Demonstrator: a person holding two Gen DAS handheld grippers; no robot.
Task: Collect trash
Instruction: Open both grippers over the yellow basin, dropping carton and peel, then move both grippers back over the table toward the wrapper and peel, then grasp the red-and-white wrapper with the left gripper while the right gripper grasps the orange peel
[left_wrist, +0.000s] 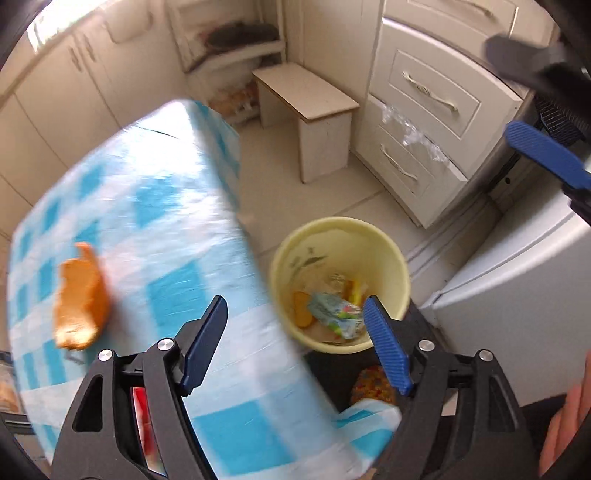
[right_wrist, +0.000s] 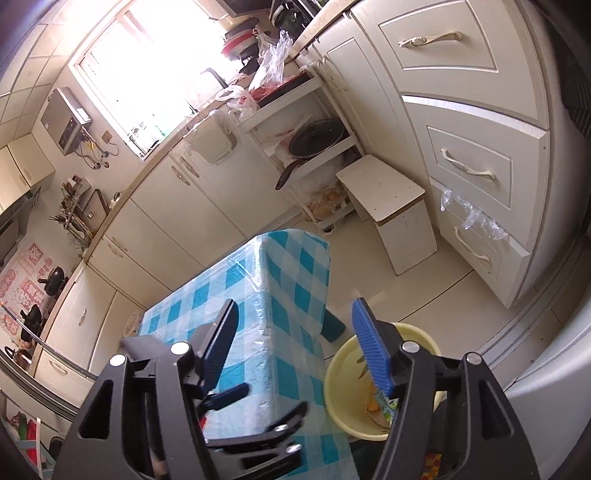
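Both grippers, left gripper (left_wrist: 295, 325) and right gripper (right_wrist: 295, 332), stand wide open and hold nothing; one orange wrapper (left_wrist: 81, 299) lies near the table's (left_wrist: 177, 206) left edge, one yellow bin (left_wrist: 391, 258) of trash beyond its corner.

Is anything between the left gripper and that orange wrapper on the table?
Nothing visible. The orange wrapper lies alone on the checked tablecloth, left of the open, empty left gripper. The cloth between them is bare. The yellow bin stands on the floor just past the table edge.
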